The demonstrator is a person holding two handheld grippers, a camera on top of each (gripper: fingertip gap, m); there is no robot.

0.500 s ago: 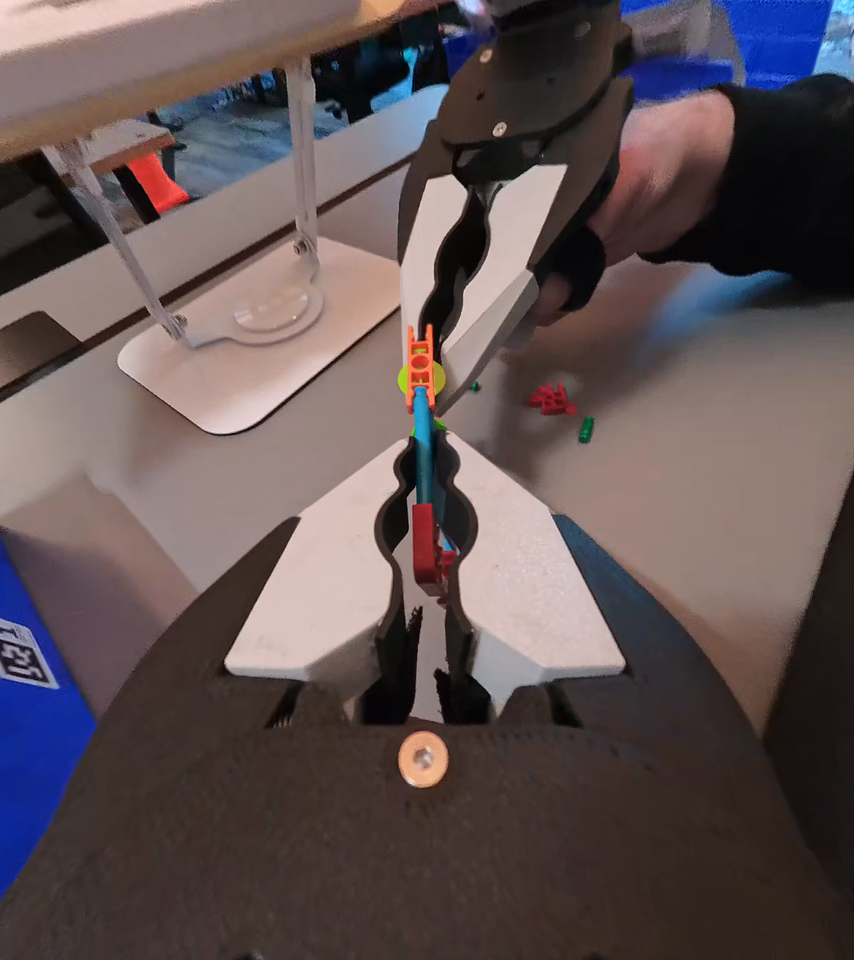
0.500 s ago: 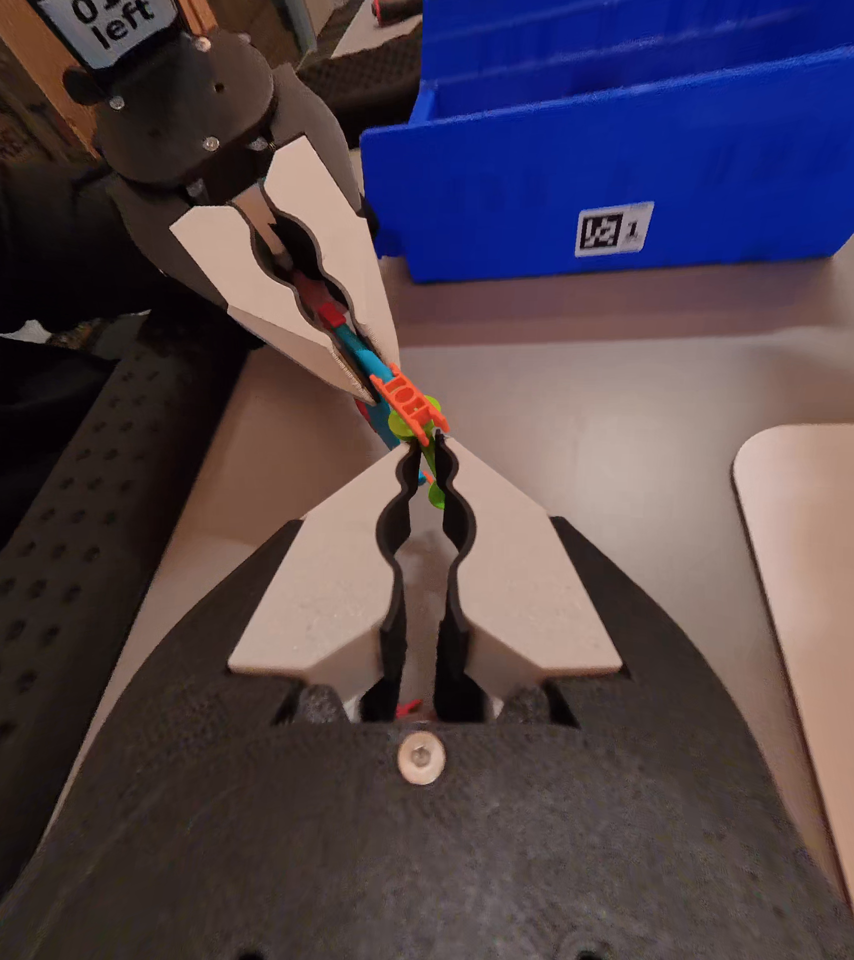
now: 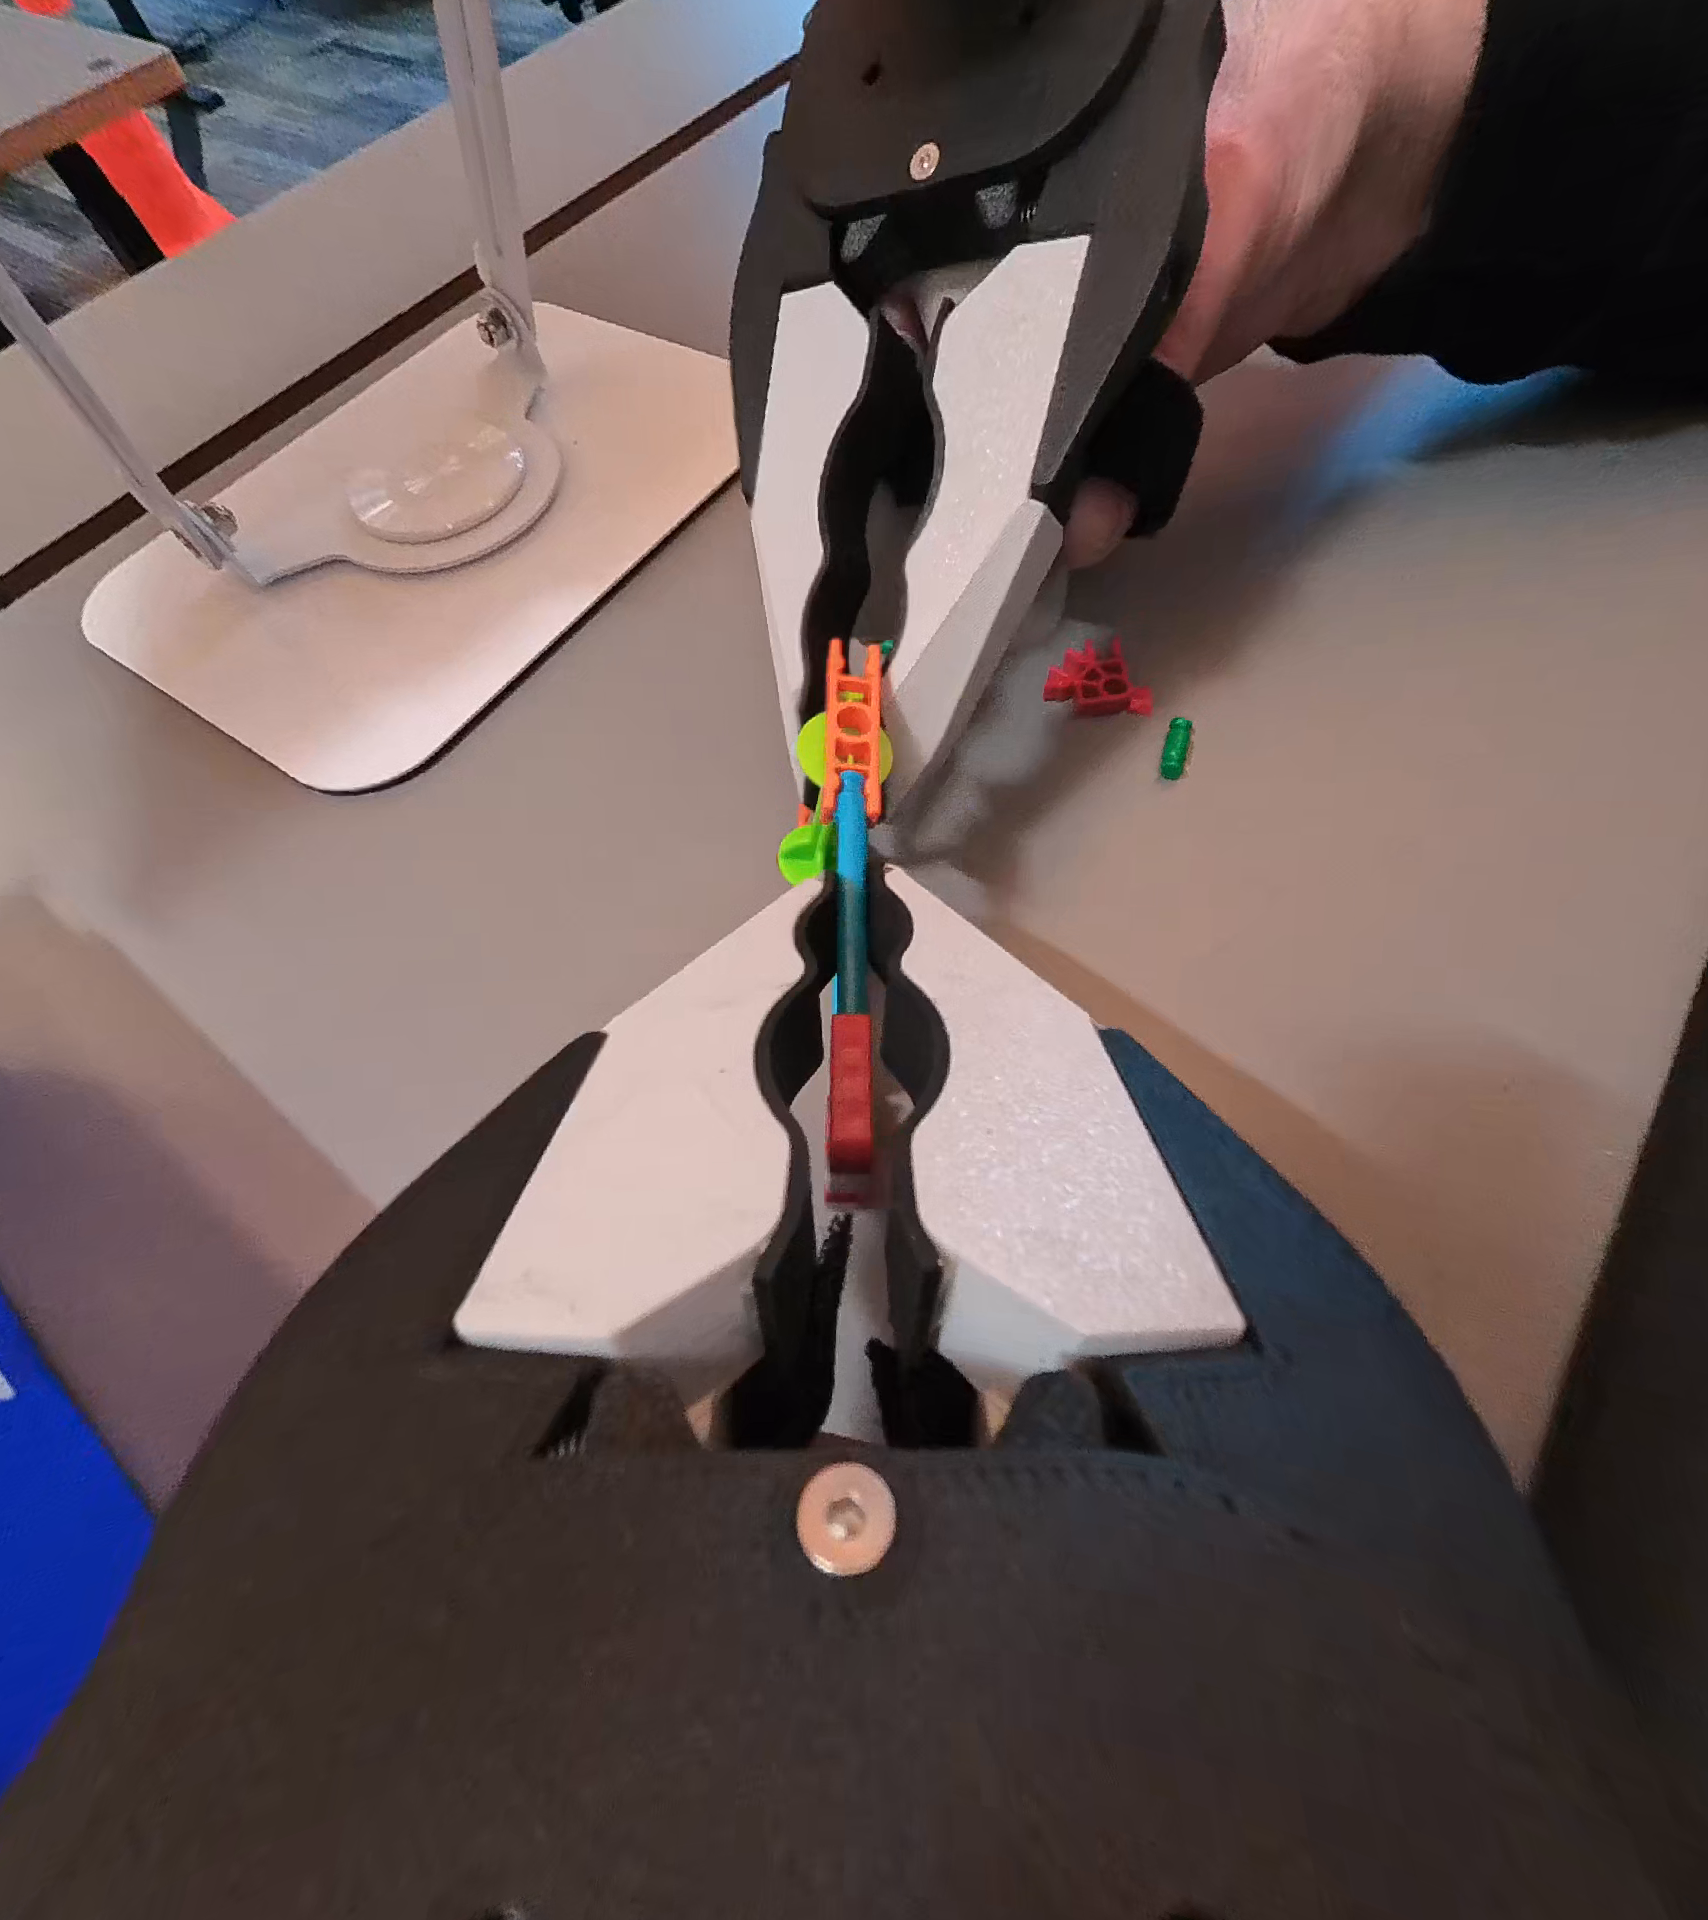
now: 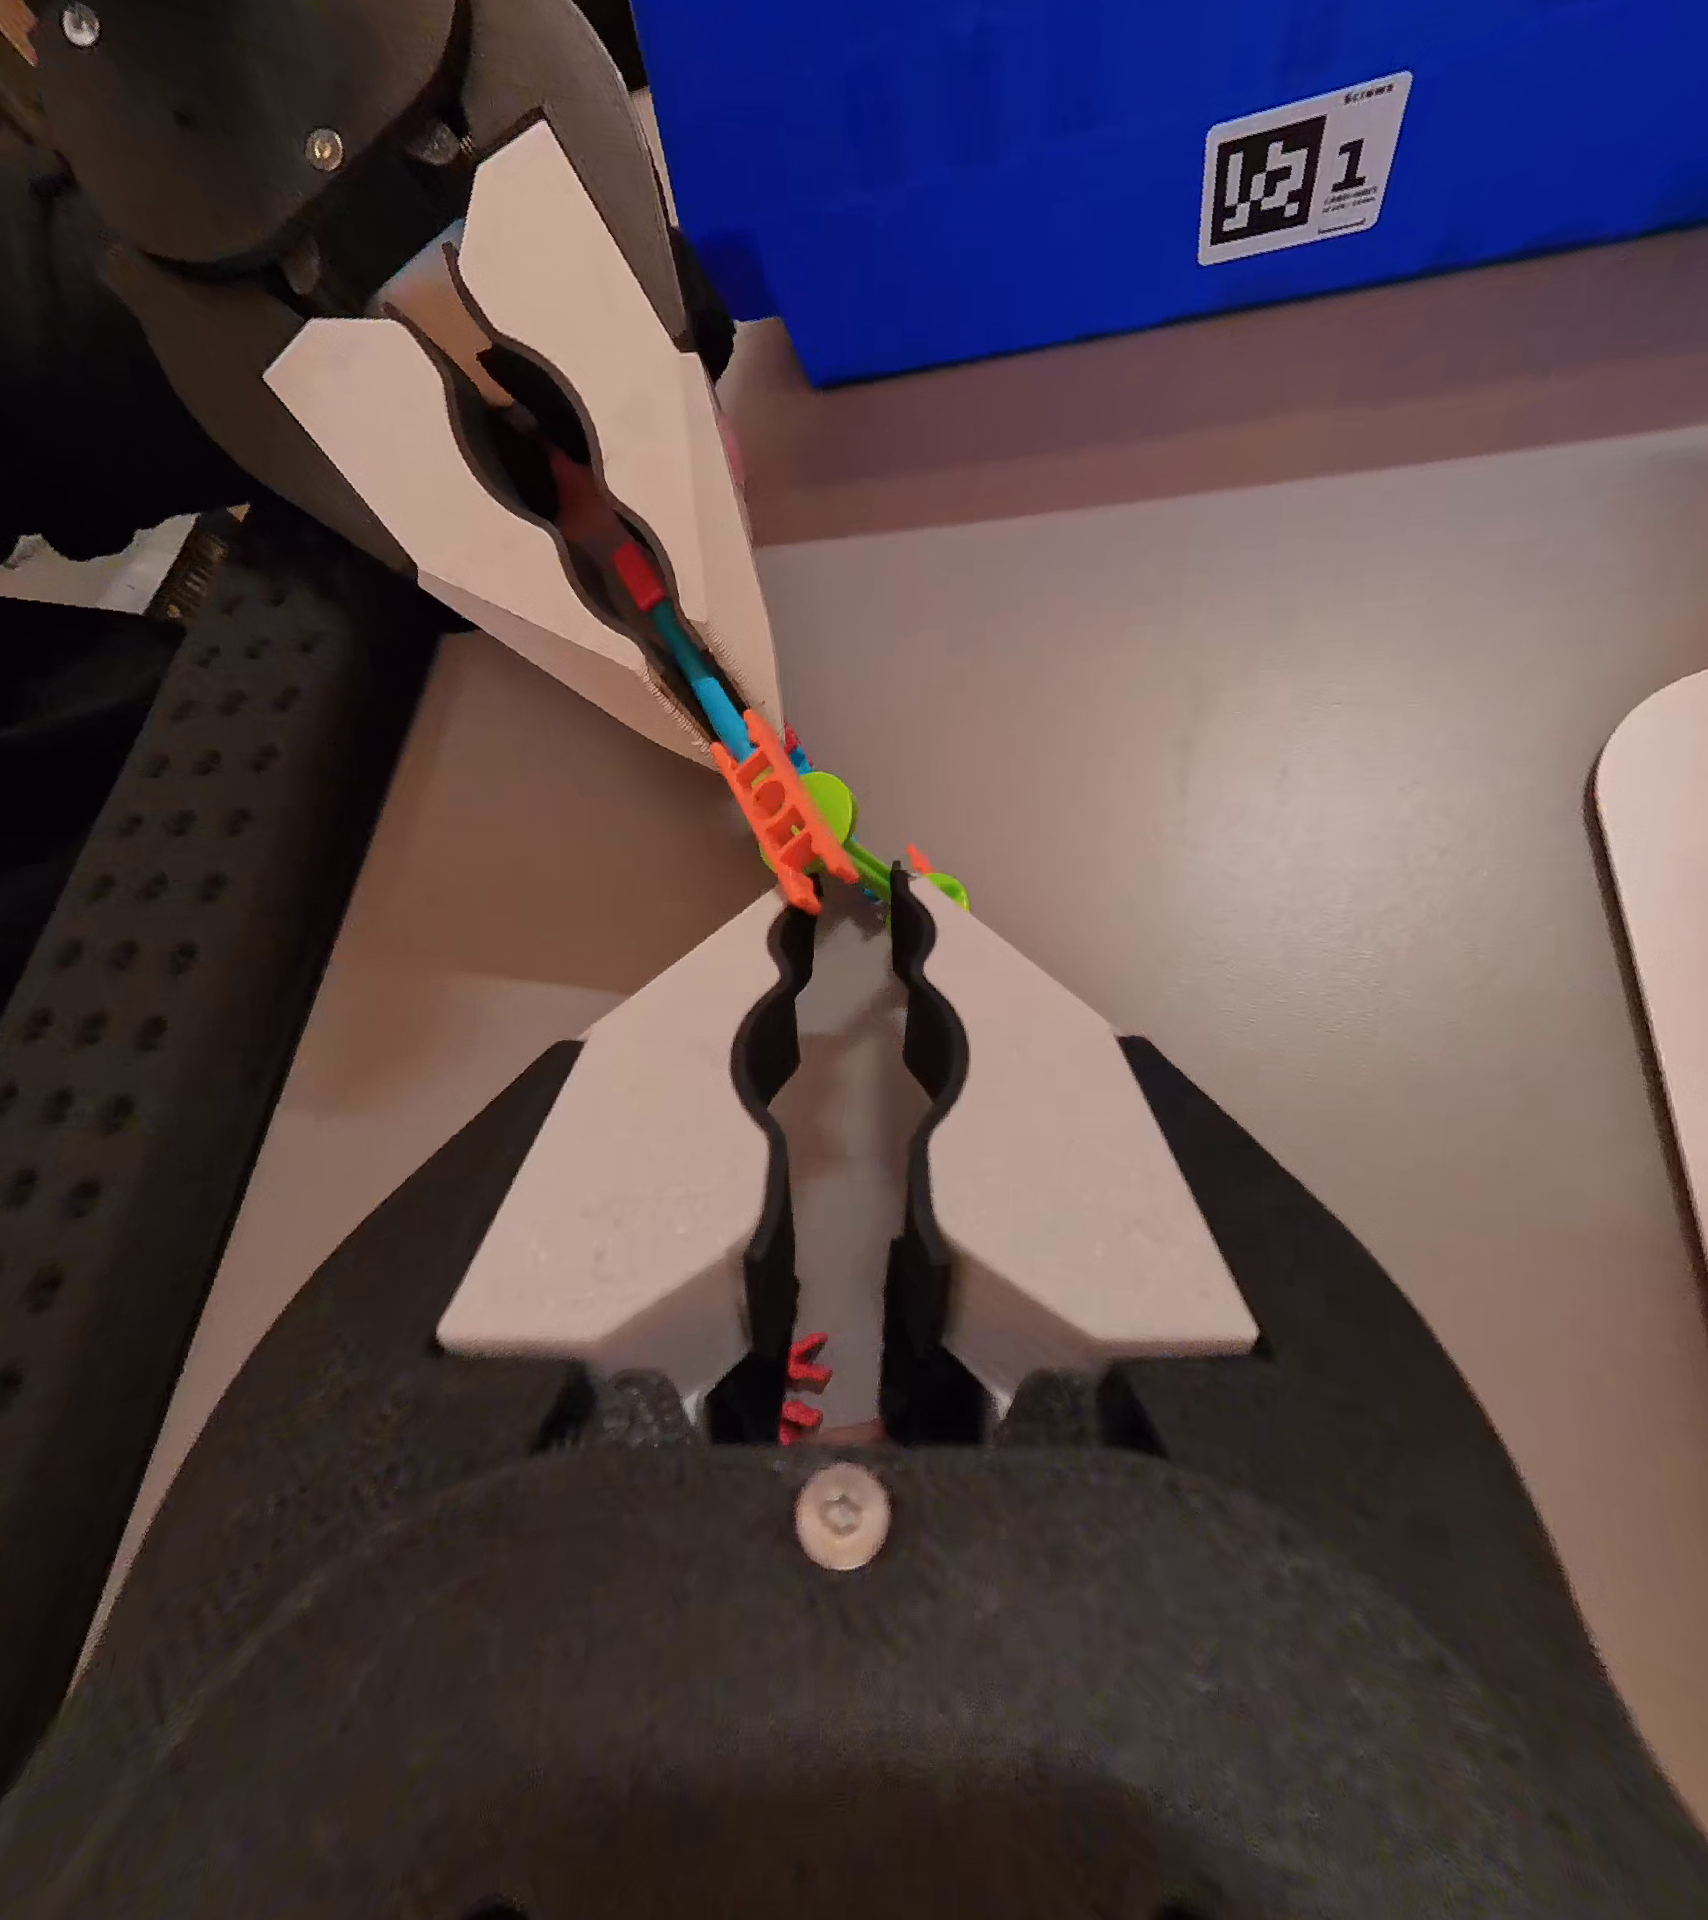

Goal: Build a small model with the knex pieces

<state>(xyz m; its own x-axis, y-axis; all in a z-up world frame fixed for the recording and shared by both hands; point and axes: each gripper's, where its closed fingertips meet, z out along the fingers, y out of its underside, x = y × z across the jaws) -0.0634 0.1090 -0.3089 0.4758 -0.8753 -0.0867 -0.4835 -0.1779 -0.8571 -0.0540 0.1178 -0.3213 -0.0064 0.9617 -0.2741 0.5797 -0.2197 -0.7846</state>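
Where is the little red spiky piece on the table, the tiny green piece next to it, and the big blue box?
red spiky piece (image 3: 1097, 681): left wrist view, on its middle.
green piece (image 3: 1177, 747): left wrist view, on its middle.
blue box (image 4: 985, 177): right wrist view, on its front wall, left of the sticker.

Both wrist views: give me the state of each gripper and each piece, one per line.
left gripper: shut on the blue rod.
blue rod: off the table, orange connector on its far end.
right gripper: narrowly open around the orange connector's tip.
red connector: loose on the table.
green rod: loose beside it.
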